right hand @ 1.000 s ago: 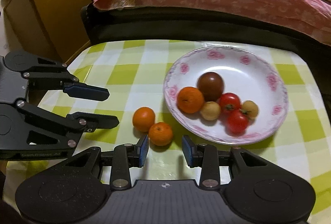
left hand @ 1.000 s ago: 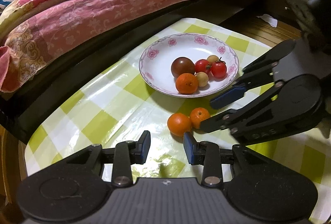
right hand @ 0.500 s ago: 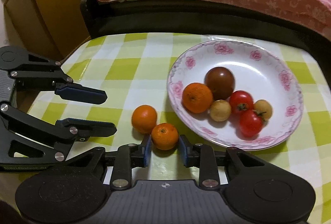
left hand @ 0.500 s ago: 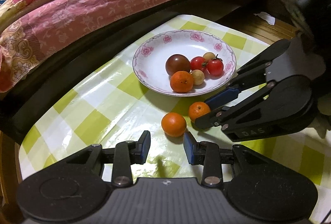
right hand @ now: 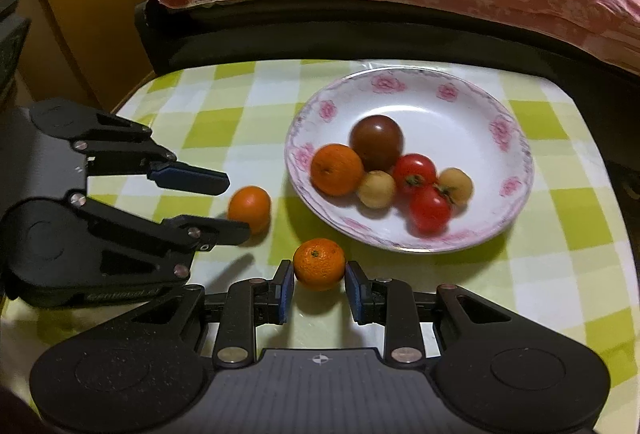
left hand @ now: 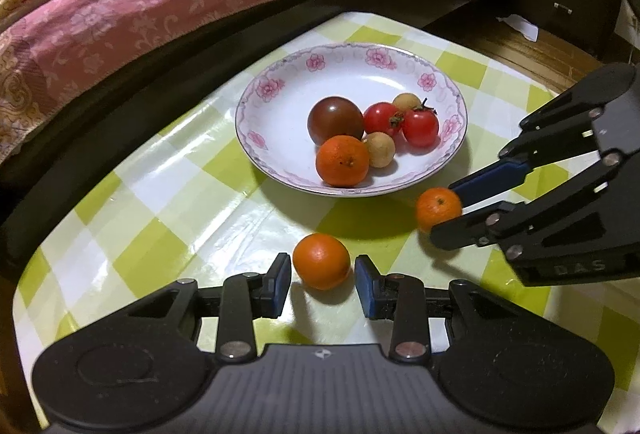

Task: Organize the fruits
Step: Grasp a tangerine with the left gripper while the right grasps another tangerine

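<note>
**Two mandarins at the plate's near rim**

The right gripper [right hand: 319, 290] is clenched on one mandarin [right hand: 319, 264] on the checked table [right hand: 224, 105]. The left gripper [left hand: 322, 280] stands released around the other mandarin [left hand: 321, 260], pads clear of its sides. Both fruits lie just beside the flowered plate [left hand: 280, 89], toward the table's near edge.

The left gripper [left hand: 322, 280] has its jaws apart, with one orange [left hand: 321, 261] between them, not touched. Beyond the jaws stands a plate [left hand: 276, 137] of fruit; to their right, the right gripper [left hand: 448, 211] clamps another orange [left hand: 438, 207].
</note>
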Demonstrator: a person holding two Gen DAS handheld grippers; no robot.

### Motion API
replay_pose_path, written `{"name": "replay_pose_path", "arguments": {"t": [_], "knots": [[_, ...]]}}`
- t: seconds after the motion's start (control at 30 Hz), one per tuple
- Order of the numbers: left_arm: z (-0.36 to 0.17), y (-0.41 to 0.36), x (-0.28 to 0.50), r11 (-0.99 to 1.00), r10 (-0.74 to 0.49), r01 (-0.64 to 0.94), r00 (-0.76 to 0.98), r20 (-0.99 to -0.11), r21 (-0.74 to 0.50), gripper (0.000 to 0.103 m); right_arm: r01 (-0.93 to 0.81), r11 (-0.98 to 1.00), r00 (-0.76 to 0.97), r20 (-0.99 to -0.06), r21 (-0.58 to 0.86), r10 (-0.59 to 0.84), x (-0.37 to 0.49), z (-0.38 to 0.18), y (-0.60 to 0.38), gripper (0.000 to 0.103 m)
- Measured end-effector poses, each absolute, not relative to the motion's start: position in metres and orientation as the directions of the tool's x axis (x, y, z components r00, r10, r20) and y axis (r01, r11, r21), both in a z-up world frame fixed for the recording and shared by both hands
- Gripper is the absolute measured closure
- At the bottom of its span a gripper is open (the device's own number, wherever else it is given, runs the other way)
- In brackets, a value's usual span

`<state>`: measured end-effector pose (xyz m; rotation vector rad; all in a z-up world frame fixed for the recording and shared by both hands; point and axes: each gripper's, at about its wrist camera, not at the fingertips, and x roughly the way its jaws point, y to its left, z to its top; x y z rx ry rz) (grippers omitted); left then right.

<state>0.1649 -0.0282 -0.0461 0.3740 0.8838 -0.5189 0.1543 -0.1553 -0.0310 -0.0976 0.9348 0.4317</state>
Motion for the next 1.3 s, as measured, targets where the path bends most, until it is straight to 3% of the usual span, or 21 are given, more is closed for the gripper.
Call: {"name": "replay_pose_path", "arguments": {"t": [1.3], "knots": [[-0.048,-0.040,0.159,0.802,-0.284,0.589,0.516,-0.808,0.094,0.064,-0.367,0.925,0.513,-0.809,0.097,0.288,0.161,-0.041,-0.167,0.078]]}}
